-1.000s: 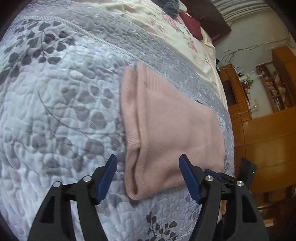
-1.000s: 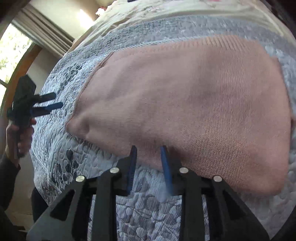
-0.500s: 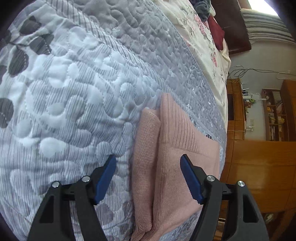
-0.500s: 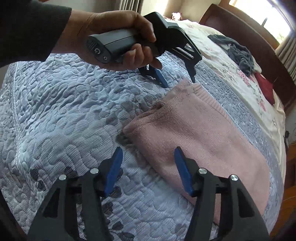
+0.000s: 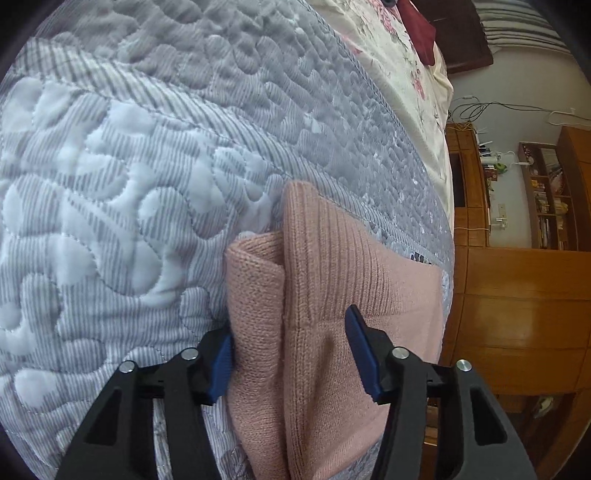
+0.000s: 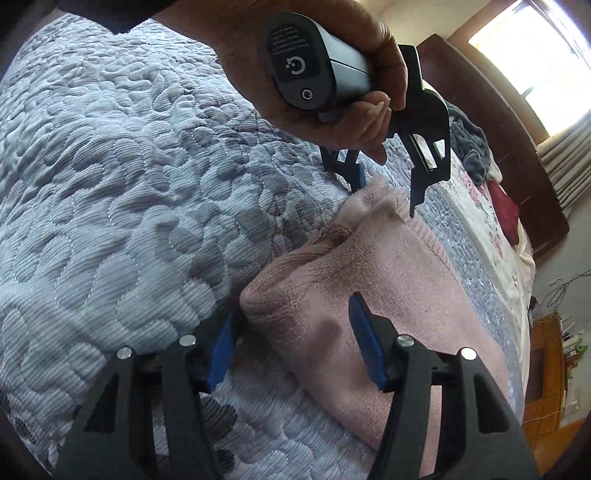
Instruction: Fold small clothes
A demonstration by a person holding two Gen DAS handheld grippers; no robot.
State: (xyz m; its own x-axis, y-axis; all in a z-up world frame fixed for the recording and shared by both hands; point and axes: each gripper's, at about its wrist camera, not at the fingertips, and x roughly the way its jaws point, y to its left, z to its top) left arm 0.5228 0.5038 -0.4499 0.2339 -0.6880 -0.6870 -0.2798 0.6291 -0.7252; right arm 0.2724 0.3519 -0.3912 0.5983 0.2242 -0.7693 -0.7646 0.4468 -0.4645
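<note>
We see a grey quilt point(image 5: 129, 206) on a bed, and the pink knit point(image 5: 332, 295) lies folded on it. Our left gripper point(image 5: 291, 354) is spread wide around one end of the knit. Our right gripper point(image 6: 291, 339) is spread wide around another corner. Past the knit are a flowered sheet point(image 5: 402, 55), a dark headboard point(image 6: 491, 122), and wood cabinets point(image 5: 517, 314).

Both handheld tools were black plastic with blue finger pads point(image 5: 360, 350) and silver screws point(image 6: 404, 339). The left gripper point(image 6: 386, 192) had a grey grip bearing a white power symbol, clasped by a hand point(image 6: 332, 74) in a dark sleeve point(image 6: 110, 14).
</note>
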